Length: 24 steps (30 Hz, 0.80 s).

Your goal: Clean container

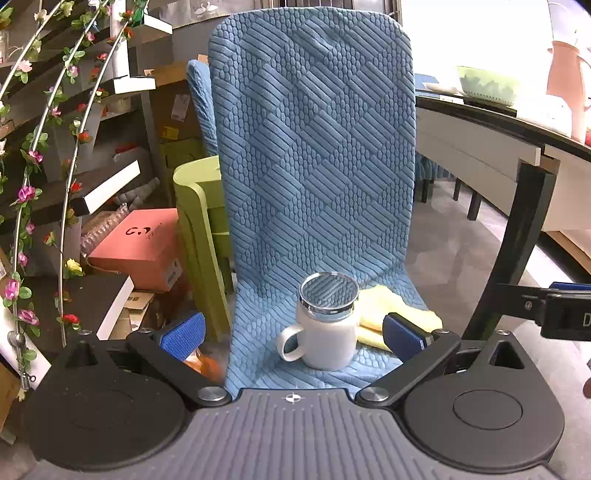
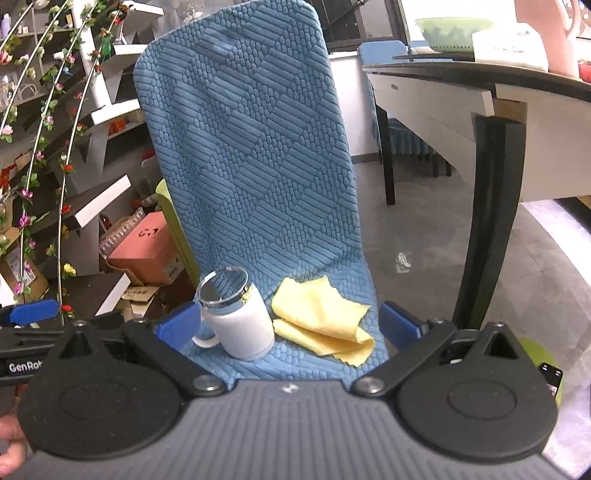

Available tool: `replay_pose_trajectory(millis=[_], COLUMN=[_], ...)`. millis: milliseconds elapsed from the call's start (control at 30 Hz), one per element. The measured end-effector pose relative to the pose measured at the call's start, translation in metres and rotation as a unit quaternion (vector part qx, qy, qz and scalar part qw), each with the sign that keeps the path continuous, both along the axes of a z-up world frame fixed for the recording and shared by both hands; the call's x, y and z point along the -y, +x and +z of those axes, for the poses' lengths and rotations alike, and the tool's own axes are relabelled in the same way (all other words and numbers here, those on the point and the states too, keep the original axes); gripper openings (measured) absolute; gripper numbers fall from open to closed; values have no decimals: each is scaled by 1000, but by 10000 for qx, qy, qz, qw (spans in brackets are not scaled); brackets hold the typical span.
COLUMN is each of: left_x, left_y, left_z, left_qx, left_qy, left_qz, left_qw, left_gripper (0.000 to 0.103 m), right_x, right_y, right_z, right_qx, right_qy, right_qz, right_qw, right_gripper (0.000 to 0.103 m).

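Note:
A white mug-shaped container [image 1: 325, 332] [image 2: 243, 325] with a handle and a shiny metal rim stands upright on the seat of a blue quilted chair [image 1: 314, 166] [image 2: 243, 147]. To its right a folded yellow cloth [image 1: 391, 310] [image 2: 325, 325] lies on the seat. My left gripper [image 1: 293, 338] is open, its blue fingers on either side of the container and a little in front of it. My right gripper [image 2: 288, 326] is open too, with container and cloth both seen between its fingers. Neither gripper touches anything.
A dark-topped table [image 2: 498, 85] with a black leg [image 2: 491, 221] stands at the right, a green bowl [image 2: 450, 33] on it. At the left are flower-wrapped stair rails [image 1: 48, 147], a pink box [image 1: 140, 251] and stacked green stools [image 1: 203, 229]. Grey floor [image 2: 424, 240] lies to the right.

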State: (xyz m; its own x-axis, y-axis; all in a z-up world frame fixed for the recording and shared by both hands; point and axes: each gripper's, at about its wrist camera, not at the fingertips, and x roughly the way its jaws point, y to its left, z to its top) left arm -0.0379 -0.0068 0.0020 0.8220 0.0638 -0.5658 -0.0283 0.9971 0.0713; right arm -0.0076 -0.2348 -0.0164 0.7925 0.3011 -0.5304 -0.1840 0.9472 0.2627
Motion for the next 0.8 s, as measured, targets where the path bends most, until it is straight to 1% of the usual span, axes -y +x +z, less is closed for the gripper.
replay_pose_trajectory(millis=[167, 433, 600, 733, 800], left_x=[-2, -3, -7, -7, -10], left_y=[-1, -4, -6, -7, -7], left_z=[1, 5, 4, -3, -6], left_qx=[19, 111, 237, 241, 257], left_qy=[-18, -20, -136, -9, -59], left_qz=[-2, 26, 41, 103, 127], left_qw=[10000, 9999, 9996, 9997, 9996], left_gripper=[103, 103, 103, 103, 103], right_x=[4, 13, 15, 14, 13], right_y=[-2, -4, -6, -8, -8], right_z=[2, -4, -1, -2, -3], right_qx=[119, 85, 265, 286, 319], right_qy=[-49, -54, -78, -171, -205], right_qz=[-119, -206, -129, -57, -18], right_qw=[9998, 9997, 9995, 9994, 9993], right_gripper=[103, 103, 103, 103, 103])
